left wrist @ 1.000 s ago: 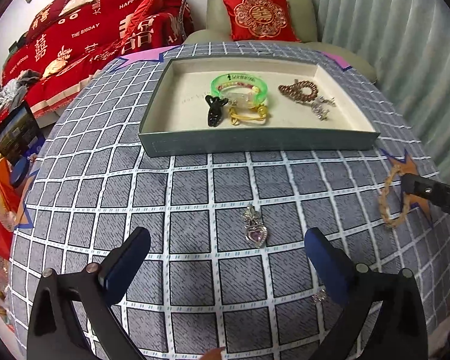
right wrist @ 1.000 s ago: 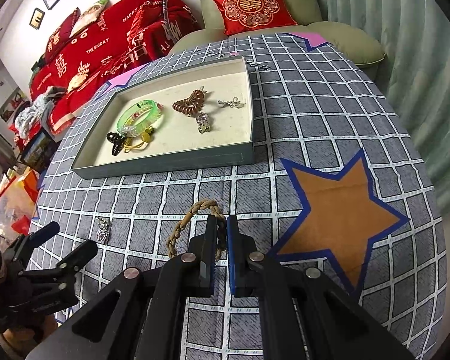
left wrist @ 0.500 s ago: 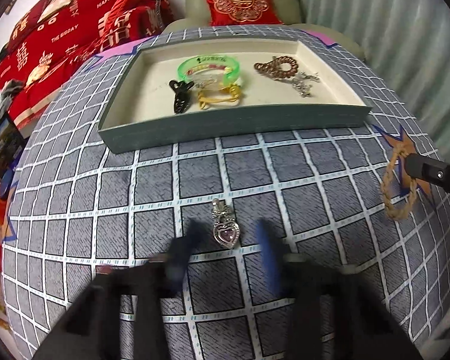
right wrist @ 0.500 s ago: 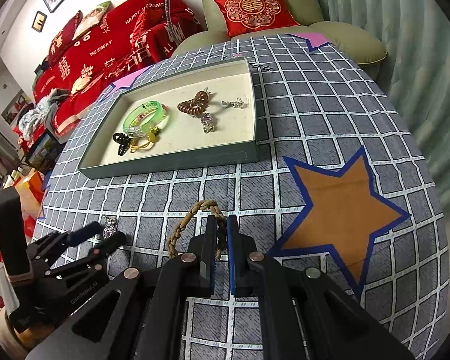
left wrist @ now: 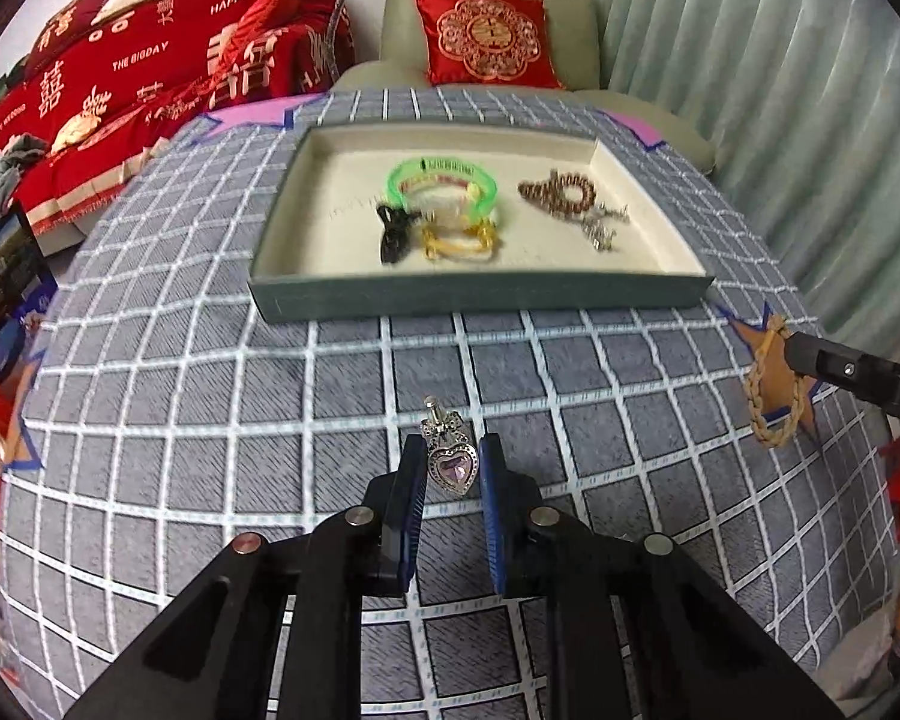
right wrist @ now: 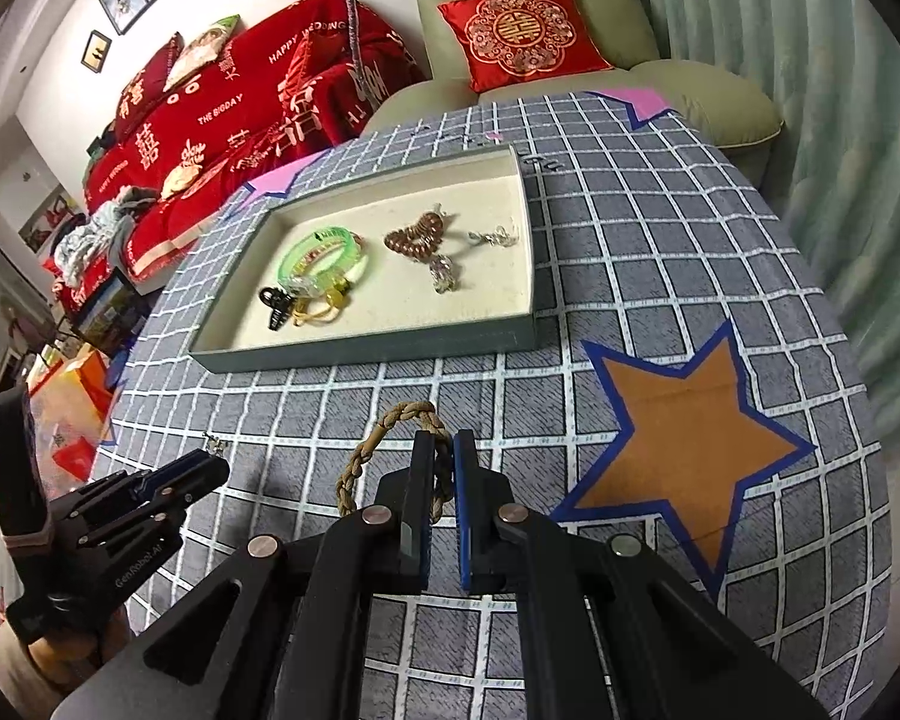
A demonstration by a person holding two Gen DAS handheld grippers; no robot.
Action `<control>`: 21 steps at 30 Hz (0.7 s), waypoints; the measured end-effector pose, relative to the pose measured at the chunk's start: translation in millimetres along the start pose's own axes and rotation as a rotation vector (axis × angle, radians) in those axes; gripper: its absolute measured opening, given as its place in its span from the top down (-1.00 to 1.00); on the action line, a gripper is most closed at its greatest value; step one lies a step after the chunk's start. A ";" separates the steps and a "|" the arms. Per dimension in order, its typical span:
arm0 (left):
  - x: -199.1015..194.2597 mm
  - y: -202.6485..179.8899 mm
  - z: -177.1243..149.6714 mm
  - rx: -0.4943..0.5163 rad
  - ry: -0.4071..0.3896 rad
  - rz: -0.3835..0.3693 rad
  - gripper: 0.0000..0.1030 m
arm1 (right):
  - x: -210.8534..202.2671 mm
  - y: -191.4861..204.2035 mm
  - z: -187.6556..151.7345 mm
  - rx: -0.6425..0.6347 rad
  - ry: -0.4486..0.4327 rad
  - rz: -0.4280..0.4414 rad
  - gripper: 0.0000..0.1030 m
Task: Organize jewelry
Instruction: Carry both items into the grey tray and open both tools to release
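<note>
Silver heart pendant (left wrist: 452,463), braided bracelet (right wrist: 390,456), near tray (right wrist: 360,354)

Tray jewelry (left wrist: 444,210) motion-blurred; heart pendant (right wrist: 213,443) mostly hidden behind left tongs (right wrist: 210,471).

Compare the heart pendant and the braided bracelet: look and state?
The heart pendant is small silver metal with a pink stone; the braided bracelet is a larger tan cord loop. The pendant sits between the left gripper fingers, contact unclear; the bracelet is pinched in the shut right gripper. Both are outside the tray.
</note>
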State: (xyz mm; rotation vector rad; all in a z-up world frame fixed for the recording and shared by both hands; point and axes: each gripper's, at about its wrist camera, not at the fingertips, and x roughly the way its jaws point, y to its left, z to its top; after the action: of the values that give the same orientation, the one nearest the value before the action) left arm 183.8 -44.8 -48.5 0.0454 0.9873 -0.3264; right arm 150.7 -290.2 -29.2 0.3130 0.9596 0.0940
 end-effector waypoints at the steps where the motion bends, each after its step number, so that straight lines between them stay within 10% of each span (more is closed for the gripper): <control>1: -4.6 0.2 4.1 0.005 -0.011 -0.001 0.49 | -1.3 0.7 1.8 0.000 -0.003 0.003 0.87; 21: -32.7 24.6 74.3 0.014 -0.114 -0.035 0.49 | -5.3 22.3 61.4 -0.055 -0.047 0.013 0.87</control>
State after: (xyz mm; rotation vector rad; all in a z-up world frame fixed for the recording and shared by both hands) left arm 234.7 -27.0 17.0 0.0224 0.8736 -0.3642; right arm 199.1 -283.7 14.5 0.2701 0.9074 0.1240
